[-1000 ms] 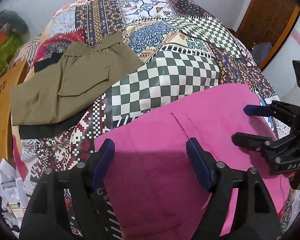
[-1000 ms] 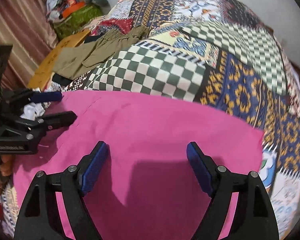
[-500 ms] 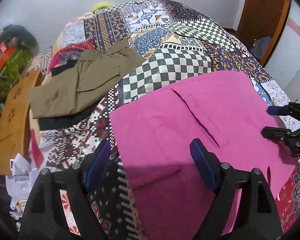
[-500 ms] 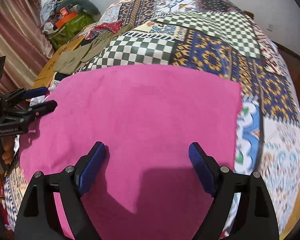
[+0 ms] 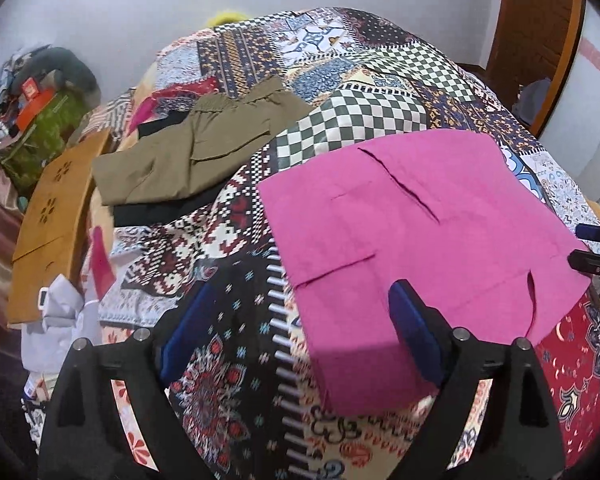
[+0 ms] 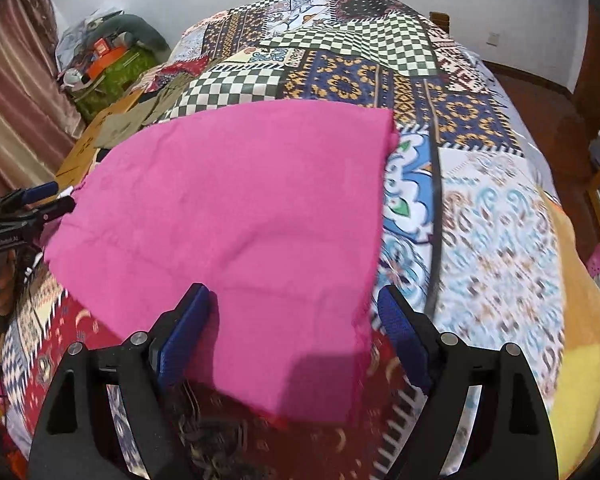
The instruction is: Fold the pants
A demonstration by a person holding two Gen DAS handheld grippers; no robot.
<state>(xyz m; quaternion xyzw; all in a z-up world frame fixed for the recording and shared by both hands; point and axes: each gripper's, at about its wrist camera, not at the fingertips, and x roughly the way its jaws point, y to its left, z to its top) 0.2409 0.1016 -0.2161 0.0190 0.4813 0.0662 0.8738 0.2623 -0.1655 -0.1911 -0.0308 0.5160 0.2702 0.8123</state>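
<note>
While both tools hang above the bed, nothing is clamped in either one. Left gripper (image 5: 300,332): blue pads spread wide, empty, over the near left corner of the pink pants (image 5: 412,232). Right gripper (image 6: 296,332): pads likewise wide apart, empty, over the near right edge of the same garment; its left pad sits above pink cloth, its right pad above bare quilt.

Pink pants lie flat in a folded block on the patchwork quilt (image 5: 340,92), toward the near end of the bed. One slanted pocket slit shows on top, and a small slit at the near right hem.

Containers: one green bag or bin (image 5: 44,128) stands off the far left of the bed, piled with loose items, among them an orange-red box (image 5: 30,98) and a grey bundle on top; contents otherwise too small to tell. One brown cardboard sheet (image 5: 50,220) with cut-out marks leans just beside the bed's left edge.

Counts: two grippers. One pink garment. One olive pair of shorts (image 5: 192,152), folded, well apart from the pink pants at the far left of the quilt, resting on one black garment (image 5: 160,210) that shows beneath its near edge. One heap of white paper or cloth (image 5: 60,320) below the cardboard.
</note>
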